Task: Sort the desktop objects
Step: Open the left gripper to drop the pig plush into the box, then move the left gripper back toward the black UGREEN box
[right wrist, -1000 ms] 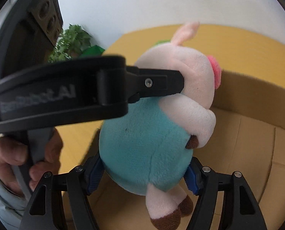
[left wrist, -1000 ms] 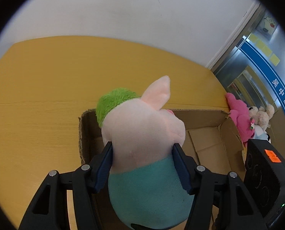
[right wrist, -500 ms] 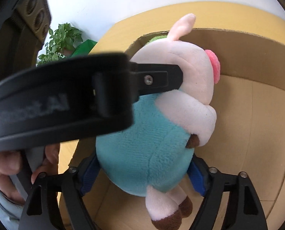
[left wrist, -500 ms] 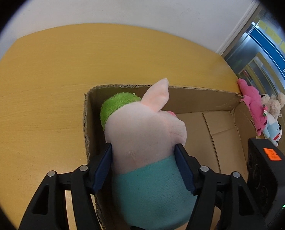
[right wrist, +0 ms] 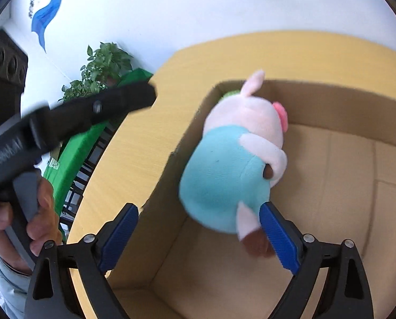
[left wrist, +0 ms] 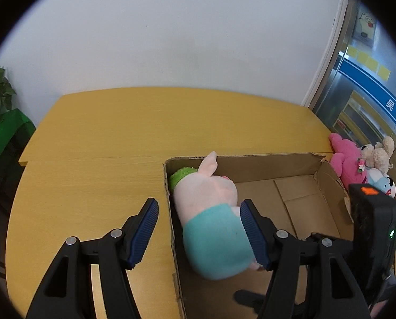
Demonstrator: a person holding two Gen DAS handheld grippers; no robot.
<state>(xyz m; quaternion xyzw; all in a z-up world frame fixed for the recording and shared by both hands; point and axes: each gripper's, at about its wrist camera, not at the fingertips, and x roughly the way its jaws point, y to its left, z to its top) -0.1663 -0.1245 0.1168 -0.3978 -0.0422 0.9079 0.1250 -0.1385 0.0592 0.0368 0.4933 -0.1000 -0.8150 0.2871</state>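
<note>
The plush pig (left wrist: 211, 212), pale pink with a teal body and a green tuft at its head, lies on its side inside the cardboard box (left wrist: 264, 166), tucked against the box's left wall and far corner.

The left gripper (left wrist: 198, 228) hangs above that wall with its jaws apart and nothing gripped: its left pad is over the yellow table (left wrist: 104, 146) outside the box, while its right pad overlaps the pig's teal body in the view, and contact there cannot be told.

The right gripper (right wrist: 198, 236) is opening, its jaws wide. The pig's lower body and brown-tipped foot lie ahead of it and towards its right pad; the left pad stands well clear, outside the box wall. Whether the right pad touches the foot is unclear.

Beyond the box, to the right of the left gripper, a pink plush toy (left wrist: 346, 159) and a beige bear (left wrist: 378, 154) sit on the table. To the left of the right gripper, a hand (right wrist: 25, 212) holds the other tool's handle, with a potted plant (right wrist: 102, 66) behind.
</note>
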